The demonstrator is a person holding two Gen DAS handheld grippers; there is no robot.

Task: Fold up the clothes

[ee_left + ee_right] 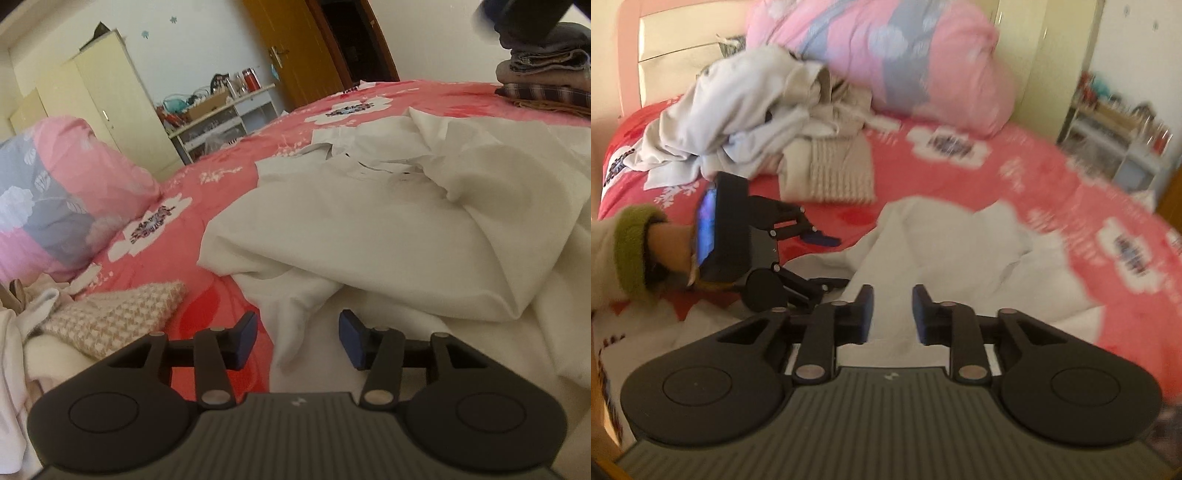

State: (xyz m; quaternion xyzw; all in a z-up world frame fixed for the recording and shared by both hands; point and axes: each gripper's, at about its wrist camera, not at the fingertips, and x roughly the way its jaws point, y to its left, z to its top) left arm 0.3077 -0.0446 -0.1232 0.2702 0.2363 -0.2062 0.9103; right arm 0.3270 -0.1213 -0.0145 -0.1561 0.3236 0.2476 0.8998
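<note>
White garment (369, 229): it lies crumpled on the red bedspread (229, 184) in front of you, not flat and not folded, so it needs spreading before any crease will hold.
Left gripper (297, 341): jaws apart, empty, low at the near edge of the cloth, well placed to pinch a hem.
Right gripper (892, 314): jaws apart over the same cloth, gripping nothing.
Folded stack (543, 77): sits at the far corner, clear of your working space.
Unsorted heap (746, 107): waits by the pink pillow (886, 55).

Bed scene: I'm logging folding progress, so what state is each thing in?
White garment: crumpled, unfolded.
Left hand-held gripper: open, empty.
Right hand-held gripper: open, empty.
Clothes stack: folded.
Clothes pile: unfolded heap.
Door: open.
</note>
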